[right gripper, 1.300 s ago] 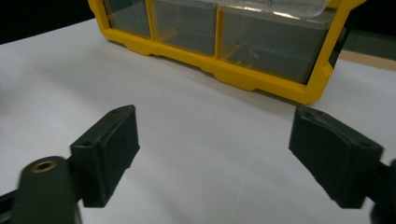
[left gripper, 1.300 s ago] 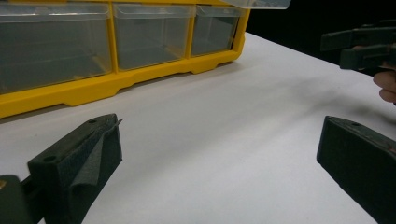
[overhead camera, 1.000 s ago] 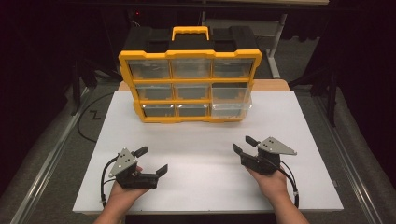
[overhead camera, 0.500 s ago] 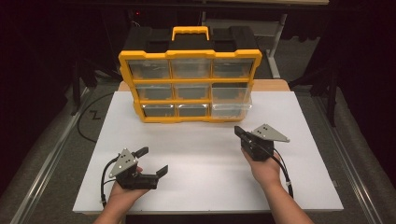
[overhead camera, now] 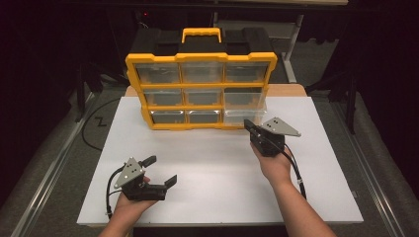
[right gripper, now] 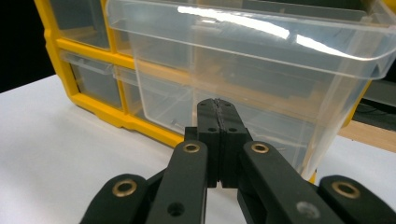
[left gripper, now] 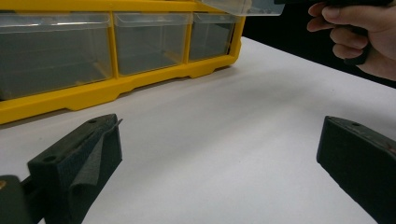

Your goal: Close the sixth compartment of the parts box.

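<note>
A yellow organizer [overhead camera: 200,86] with clear drawers stands upright at the back of the white table [overhead camera: 217,173]. Its middle-right drawer [overhead camera: 245,101] sticks out toward me and looks empty. My right gripper [overhead camera: 249,126] is shut, its tips just in front of and below that drawer [right gripper: 243,60]. In the right gripper view the jaws of this gripper [right gripper: 218,106] press together with nothing between them. My left gripper [overhead camera: 160,170] rests low at the front left, open and holding nothing. The left gripper [left gripper: 219,154] looks at the organizer's bottom row [left gripper: 149,42] from some distance.
The organizer has a yellow handle [overhead camera: 201,33] on a black top. A cable [overhead camera: 96,123] lies on the floor to the left of the table. White tabletop stretches between the two grippers. The right hand [left gripper: 359,37] is at the top right of the left gripper view.
My right gripper has moved forward and left, up to the pulled-out drawer, and its jaws have gone from open to shut. The left gripper has stayed put.
</note>
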